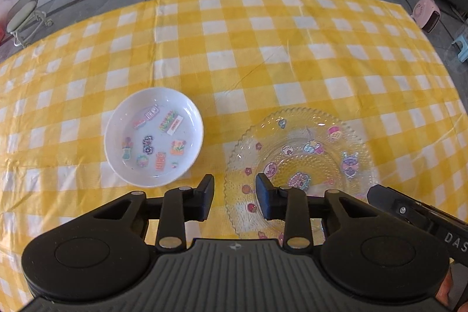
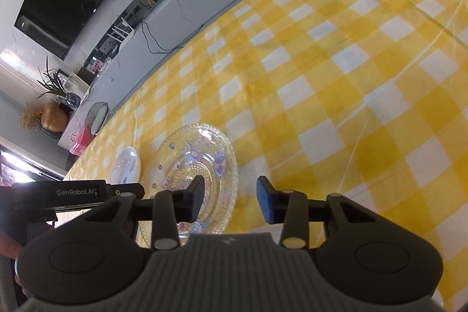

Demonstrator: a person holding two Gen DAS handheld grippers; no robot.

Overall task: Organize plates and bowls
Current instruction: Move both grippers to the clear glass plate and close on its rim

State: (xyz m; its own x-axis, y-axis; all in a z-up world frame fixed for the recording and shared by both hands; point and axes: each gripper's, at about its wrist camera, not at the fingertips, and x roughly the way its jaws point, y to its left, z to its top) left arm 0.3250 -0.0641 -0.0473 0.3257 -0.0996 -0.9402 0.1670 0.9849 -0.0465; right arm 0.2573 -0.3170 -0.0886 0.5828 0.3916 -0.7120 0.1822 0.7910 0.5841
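Hovering low over the near edge of the table (image 1: 263, 28), both grippers seem set on the same clear glass plate (image 1: 298, 163), which lies flat on the yellow checked cloth close to that edge, its beaded rim and cartoon stickers catching the light. The left gripper (image 1: 235, 199) hangs with its jaws partly spread and nothing between them that I can see pressed; one finger sits above the plate's left rim, the other over bare cloth, as if to straddle that rim. The right gripper (image 2: 230, 199) comes from the plate's other side, its jaws likewise partly spread and empty, one finger over the glass and the other beyond the rim. Just beside the plate, toward the table's left side, rests a small white bowl (image 1: 154, 136) with stickers inside, upright and apart from the glass. I would guess a wide, slippery plate wants a hold on each side before it can be lifted, perhaps to gather it with the bowl.
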